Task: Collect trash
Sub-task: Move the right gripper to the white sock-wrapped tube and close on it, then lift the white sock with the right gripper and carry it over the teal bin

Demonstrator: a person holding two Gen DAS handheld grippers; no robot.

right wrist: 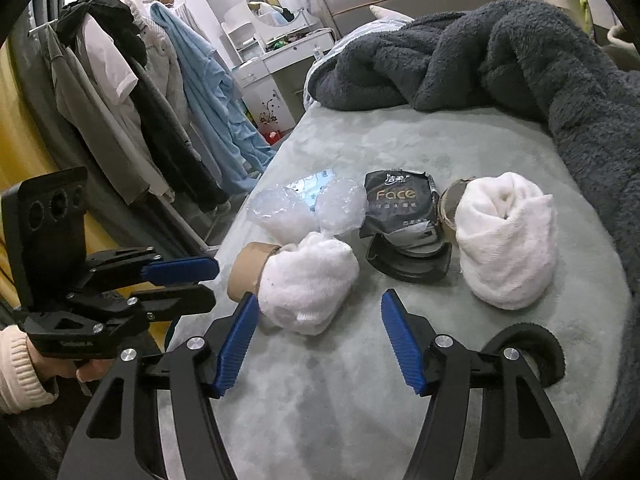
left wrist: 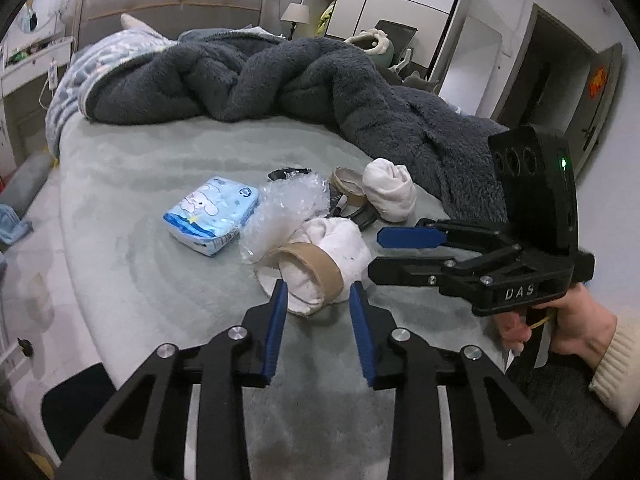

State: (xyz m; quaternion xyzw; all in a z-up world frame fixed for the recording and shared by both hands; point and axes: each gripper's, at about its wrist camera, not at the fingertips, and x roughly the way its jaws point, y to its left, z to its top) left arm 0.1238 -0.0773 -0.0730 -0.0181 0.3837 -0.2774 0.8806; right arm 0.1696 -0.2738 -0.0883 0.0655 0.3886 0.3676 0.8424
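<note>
The bed (right wrist: 360,380) carries a heaped blanket (left wrist: 320,84) at its head end, leaving the foot-end sheet bare for approach. The trash sits mid-bed, clustered: bubble wrap (left wrist: 288,208), a tape roll (left wrist: 316,268) against a white sock (right wrist: 308,280), probably discarded together. The right gripper (right wrist: 316,340) is half-open and empty before the sock; the left gripper (left wrist: 318,300) is narrow and empty by the roll.

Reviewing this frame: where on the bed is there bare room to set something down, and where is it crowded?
Bare sheet lies between the grey blanket and the trash cluster, and left of the blue tissue pack. A strip by the right tool is also free. It is crowded from the bubble wrap past the black Face pack to the far white roll.
</note>
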